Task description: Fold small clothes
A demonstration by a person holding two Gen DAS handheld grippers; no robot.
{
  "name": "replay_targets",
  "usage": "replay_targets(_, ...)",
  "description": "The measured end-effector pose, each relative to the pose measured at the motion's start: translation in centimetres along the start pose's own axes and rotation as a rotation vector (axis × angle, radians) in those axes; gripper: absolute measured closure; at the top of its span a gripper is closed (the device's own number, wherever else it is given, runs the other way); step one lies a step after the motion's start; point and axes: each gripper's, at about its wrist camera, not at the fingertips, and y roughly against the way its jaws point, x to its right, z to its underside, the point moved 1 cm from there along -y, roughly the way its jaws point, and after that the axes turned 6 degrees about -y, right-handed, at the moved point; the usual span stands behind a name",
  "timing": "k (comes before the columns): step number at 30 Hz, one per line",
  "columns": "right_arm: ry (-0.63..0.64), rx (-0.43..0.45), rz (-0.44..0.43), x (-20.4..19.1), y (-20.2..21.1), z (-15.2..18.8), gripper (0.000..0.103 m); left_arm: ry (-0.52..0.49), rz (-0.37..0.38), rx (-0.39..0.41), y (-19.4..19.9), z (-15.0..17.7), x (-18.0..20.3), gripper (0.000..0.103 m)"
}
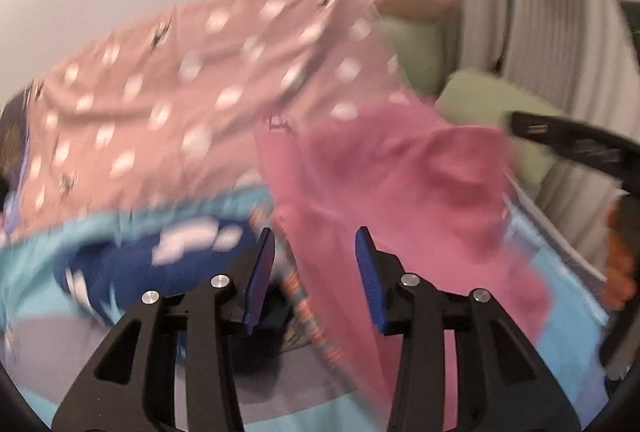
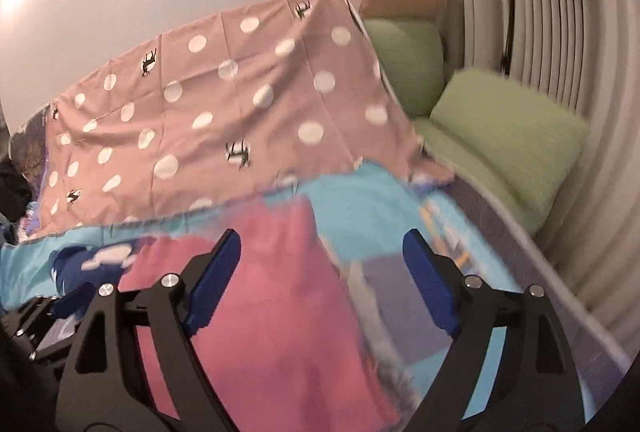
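Blurred pink garment [image 1: 400, 191] on bed, left gripper [image 1: 316, 264] parted, dotted sheet [image 2: 224, 103] smeared

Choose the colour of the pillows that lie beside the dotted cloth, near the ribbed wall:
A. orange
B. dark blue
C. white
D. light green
D: in the right wrist view, two light green pillows lie to the right of the dotted pink cloth, against the ribbed wall.
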Motion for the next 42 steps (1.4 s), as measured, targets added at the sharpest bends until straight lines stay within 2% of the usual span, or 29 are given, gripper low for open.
replay_targets(1, 0.009, 0.005, -0.002, 0.4, 0.6, 1.4, 0.018, 0.013, 0.027, -0.029, -0.7, 1.5, -0.7, 0.053)
replay_targets(3, 0.04, 0.036, 0.005, 1.5, 2.6, 4.6, 0.018, 0.021, 0.02, 0.007, 0.2, 3.7, -1.4, 0.031)
replay_targets(7, 0.086, 0.1, 0.004, 2.2, 8.4, 10.1, 0.018, 0.024, 0.015, 0.05, 3.4, 6.8, -1.8, 0.02)
replay_targets(9, 0.101, 0.131, 0.0, 2.6, 12.0, 12.6, 0.017, 0.028, 0.07, 0.054, 6.1, 8.3, -1.2, 0.009)
replay_targets(11, 0.105, 0.121, 0.005, 2.9, 14.6, 14.4, 0.017, 0.02, 0.094, 0.064, 8.8, 9.9, -0.4, 0.002)
replay_targets(13, 0.091, 0.087, 0.037, 3.4, 16.9, 15.8, 0.017, 0.003, 0.086, 0.07, 11.6, 11.1, 1.0, 0.001)
replay_targets(16, 0.072, 0.023, -0.035, 3.7, 20.5, 18.1, 0.014, -0.001, 0.07, 0.056, 14.9, 12.7, 2.7, 0.001)
replay_targets(18, 0.062, 0.025, -0.039, 3.9, 22.7, 19.3, 0.012, -0.02, 0.083, 0.053, 17.8, 14.2, 4.2, 0.001)
replay_targets(22, 0.043, 0.052, -0.028, 4.1, 27.3, 20.7, 0.01, -0.051, 0.062, 0.059, 22.2, 16.3, 5.9, 0.001)
replay_targets(28, -0.007, 0.059, -0.036, 4.4, 31.8, 21.3, 0.009, -0.028, 0.086, 0.096, 28.5, 18.4, 7.2, 0.001)
replay_targets(33, 0.015, 0.099, -0.037, 3.3, 35.4, 22.2, 0.008, 0.016, 0.066, 0.138, 31.7, 20.0, 7.1, 0.001)
replay_targets(42, 0.034, 0.106, -0.063, 2.4, 38.3, 23.2, 0.007, 0.003, 0.036, 0.16, 35.1, 21.5, 7.8, 0.001)
